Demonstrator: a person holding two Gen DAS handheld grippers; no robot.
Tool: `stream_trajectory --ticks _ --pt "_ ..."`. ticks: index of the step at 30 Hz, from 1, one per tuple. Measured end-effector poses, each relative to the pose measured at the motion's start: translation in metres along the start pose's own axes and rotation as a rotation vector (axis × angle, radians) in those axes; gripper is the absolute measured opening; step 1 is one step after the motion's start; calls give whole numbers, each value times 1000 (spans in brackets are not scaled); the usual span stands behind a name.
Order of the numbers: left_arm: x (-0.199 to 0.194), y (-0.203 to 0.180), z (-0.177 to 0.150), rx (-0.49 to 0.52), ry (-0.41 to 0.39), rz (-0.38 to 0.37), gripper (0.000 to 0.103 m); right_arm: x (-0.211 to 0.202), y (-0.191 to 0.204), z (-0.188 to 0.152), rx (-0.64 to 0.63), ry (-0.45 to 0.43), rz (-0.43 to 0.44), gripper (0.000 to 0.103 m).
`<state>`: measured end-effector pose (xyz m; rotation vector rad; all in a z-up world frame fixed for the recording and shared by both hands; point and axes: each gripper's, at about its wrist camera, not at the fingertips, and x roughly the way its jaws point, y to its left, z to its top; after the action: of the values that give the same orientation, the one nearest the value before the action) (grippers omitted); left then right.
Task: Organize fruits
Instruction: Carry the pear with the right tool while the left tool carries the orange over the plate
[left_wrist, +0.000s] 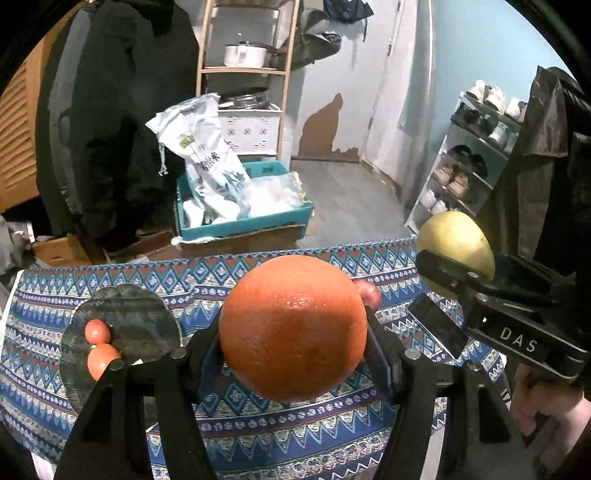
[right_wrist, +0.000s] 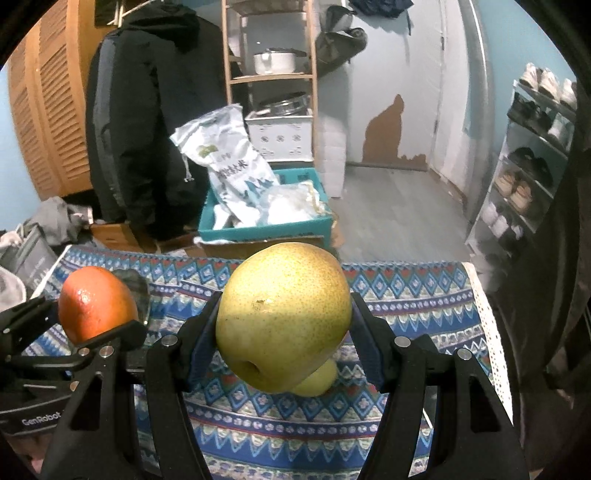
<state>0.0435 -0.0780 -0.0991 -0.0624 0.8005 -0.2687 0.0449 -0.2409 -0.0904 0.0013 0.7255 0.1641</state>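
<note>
— Black plastic fingers are filling the bottom of both views, look. The left gripper (left_wrist: 293, 354) is pinching a big round orange with glossy dimpled skin (left_wrist: 293, 326) across its widest part, clear above the blue patterned tablecloth (left_wrist: 258, 432).

— And the right gripper (right_wrist: 283, 341) is clamping a yellow-green speckled pear (right_wrist: 282, 314) the same way, its dimpled end tilting towards the camera. Both fruits are hanging in the air, not resting on anything.

— I'm guessing the orange is handling easily: firm rind, a bit of weight, grippy pores. That wide middle is the place to be holding it.

— The pear is worrying me more. Its skin is looking smooth and thin, so I'd judge it is bruising under hard pressure, and the rounded sides are giving the pads little to bite on.

— Where are they going, do you think?

— Possibly the dark round plate (left_wrist: 147, 328) on the left of the table, where two small orange fruits (left_wrist: 99, 345) are already sitting. A smaller yellow-green fruit (right_wrist: 317, 382) is lying on the cloth under the pear, and a red one (left_wrist: 369, 293) is peeking out behind the orange.
</note>
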Motion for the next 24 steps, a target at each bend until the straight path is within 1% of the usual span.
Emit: stream_trajectory --ticks 12,24 --pt "-13 39 0 -59 -33 48 68 7 41 18 -39 -11 48 66" --pt "-18 94 -10 -146 -26 94 68 26 92 33 -100 5 101 66"
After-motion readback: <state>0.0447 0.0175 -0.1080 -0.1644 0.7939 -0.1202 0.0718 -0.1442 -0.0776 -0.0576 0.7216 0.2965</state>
